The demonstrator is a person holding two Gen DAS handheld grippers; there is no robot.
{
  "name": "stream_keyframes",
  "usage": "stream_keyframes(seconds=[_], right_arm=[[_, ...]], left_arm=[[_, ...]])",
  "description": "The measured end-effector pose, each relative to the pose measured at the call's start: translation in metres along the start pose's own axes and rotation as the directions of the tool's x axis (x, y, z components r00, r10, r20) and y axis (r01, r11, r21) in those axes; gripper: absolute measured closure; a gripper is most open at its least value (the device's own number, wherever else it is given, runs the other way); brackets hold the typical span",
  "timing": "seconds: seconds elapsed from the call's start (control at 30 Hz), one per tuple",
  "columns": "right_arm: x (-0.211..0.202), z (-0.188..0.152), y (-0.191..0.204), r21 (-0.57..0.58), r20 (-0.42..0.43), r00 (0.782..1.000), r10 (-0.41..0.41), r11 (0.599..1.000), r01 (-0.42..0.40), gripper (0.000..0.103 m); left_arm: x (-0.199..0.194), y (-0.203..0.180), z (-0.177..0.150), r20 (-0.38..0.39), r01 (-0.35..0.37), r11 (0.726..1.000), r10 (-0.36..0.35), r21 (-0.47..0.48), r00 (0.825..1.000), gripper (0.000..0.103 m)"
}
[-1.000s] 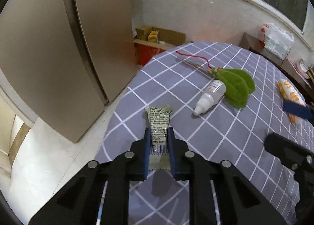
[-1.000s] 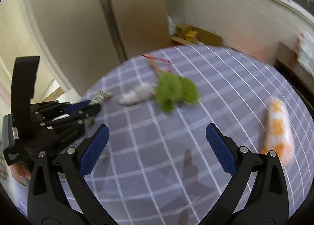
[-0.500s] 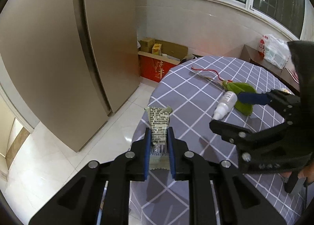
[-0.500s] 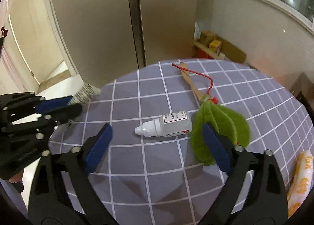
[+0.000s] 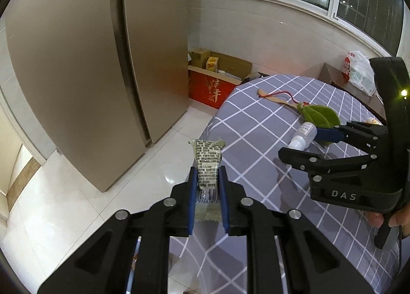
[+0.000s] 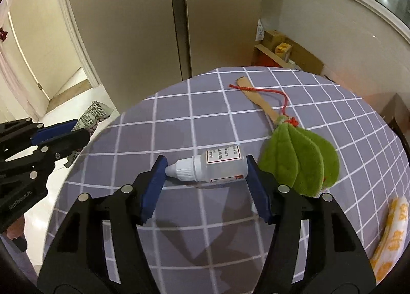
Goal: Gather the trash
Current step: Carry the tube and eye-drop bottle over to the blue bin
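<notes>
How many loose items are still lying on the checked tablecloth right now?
3: the dropper bottle between the right gripper's closing fingers, the green leaf fan beside it, an orange-printed packet at the right edge. Others may lie outside view.

green leaf fan (image 6: 299, 163) on checked tablecloth (image 6: 205, 104) — red box (image 5: 210, 88) beyond.

A flattened snack wrapper (image 5: 207, 165), silver-green with dense black print and a barcode near its lower end, stands nearly upright, pinched at its lower part and held out past the edge of the grid-patterned tablecloth, above the white floor tiles. A small translucent dropper bottle (image 6: 217, 164) with a white ribbed cap and a white label printed in red and black lies on its side on the cloth, nozzle pointing left, its base just beside a green felt leaf.
</notes>
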State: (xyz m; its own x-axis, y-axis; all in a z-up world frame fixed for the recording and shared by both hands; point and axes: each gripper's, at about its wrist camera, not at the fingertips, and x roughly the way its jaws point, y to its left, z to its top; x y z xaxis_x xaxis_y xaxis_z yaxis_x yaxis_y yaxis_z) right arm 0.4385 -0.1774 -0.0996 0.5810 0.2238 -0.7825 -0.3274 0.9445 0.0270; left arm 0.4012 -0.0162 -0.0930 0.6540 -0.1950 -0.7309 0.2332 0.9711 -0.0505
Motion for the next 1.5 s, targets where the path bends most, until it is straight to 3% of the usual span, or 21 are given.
stream_keyframes(seconds=[0.33,0.8,1.33,1.4,1.43,1.47,1.5], right_arm=[[-0.012,-0.005,0.036,0.002,0.023,0.996,0.082,0.997,-0.082,0.042],[-0.009,-0.001,0.126,-0.096,0.011,0.982,0.186,0.978,-0.185,0.042],[0.029,-0.016,0.219,-0.191,-0.114,0.960,0.256,0.943,-0.274,0.042],[0.034,-0.019,0.228,-0.195,-0.132,0.958,0.254,0.941,-0.277,0.042],[0.037,-0.019,0.231,-0.196,-0.139,0.958,0.252,0.941,-0.276,0.042],[0.042,-0.021,0.235,-0.195,-0.153,0.956,0.252,0.940,-0.279,0.042],[0.043,-0.022,0.237,-0.192,-0.162,0.954,0.254,0.940,-0.283,0.042]], left_arm=[[-0.021,0.030,-0.018,-0.005,-0.044,0.998,0.044,-0.051,0.999,0.087],[-0.052,0.103,-0.063,-0.044,-0.148,0.974,0.143,-0.170,0.989,0.087],[-0.058,0.186,-0.129,-0.155,-0.258,0.923,0.221,-0.286,0.963,0.085],[-0.057,0.191,-0.134,-0.163,-0.269,0.920,0.230,-0.285,0.960,0.075],[-0.056,0.193,-0.137,-0.171,-0.273,0.918,0.232,-0.287,0.958,0.053],[-0.055,0.194,-0.138,-0.172,-0.276,0.916,0.234,-0.290,0.957,0.044],[-0.056,0.196,-0.141,-0.169,-0.280,0.915,0.239,-0.291,0.956,0.044]])
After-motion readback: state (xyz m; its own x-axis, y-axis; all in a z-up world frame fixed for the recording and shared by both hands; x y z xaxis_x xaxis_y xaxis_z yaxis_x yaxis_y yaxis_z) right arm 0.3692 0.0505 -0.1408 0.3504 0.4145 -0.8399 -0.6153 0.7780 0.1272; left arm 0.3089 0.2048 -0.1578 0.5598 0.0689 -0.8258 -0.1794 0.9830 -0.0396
